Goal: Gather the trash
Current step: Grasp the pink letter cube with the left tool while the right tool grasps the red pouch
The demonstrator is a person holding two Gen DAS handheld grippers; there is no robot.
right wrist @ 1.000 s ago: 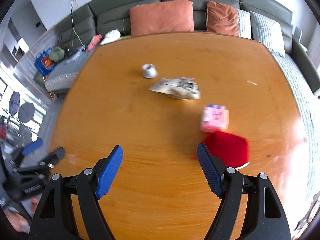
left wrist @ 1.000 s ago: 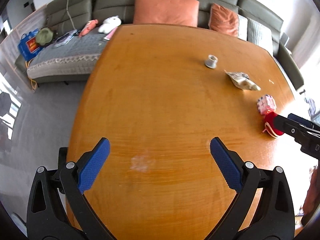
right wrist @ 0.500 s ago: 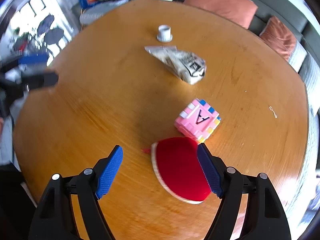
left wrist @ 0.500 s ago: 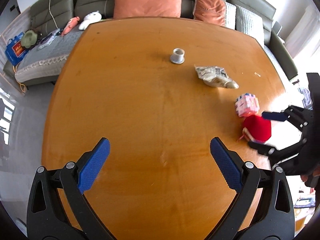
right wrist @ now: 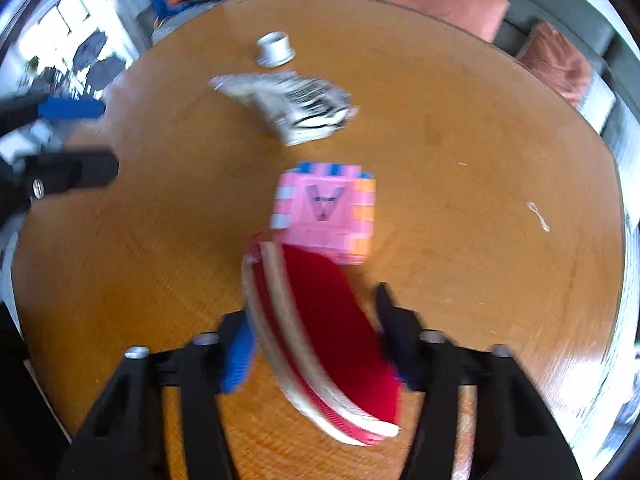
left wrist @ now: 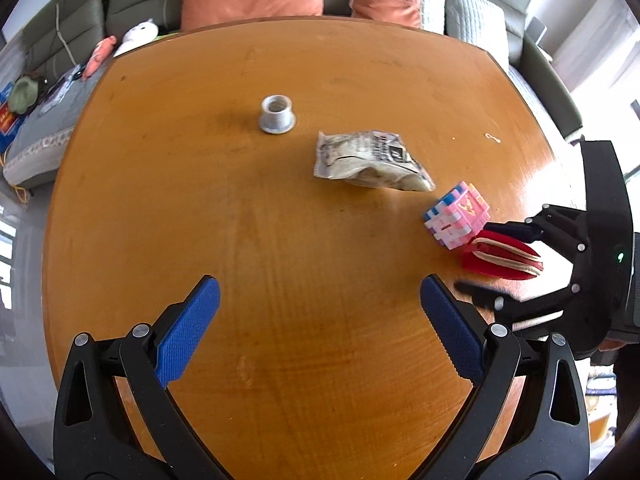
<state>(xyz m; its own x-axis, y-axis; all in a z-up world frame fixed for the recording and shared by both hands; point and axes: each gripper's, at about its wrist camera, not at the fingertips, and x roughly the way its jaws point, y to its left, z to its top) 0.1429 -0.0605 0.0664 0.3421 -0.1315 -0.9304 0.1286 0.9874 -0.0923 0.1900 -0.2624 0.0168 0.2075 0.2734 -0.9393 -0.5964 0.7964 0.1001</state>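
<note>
Pink cube (right wrist: 326, 210) against red pad (right wrist: 328, 320), wrapper (right wrist: 296, 106) beyond

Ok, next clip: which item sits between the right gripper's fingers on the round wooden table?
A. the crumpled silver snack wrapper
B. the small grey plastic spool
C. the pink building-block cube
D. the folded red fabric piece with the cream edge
D: the right gripper, whose jaws have just been closing, straddles the folded red fabric piece with the cream edge; the wrapper, spool and cube lie beyond it.
</note>
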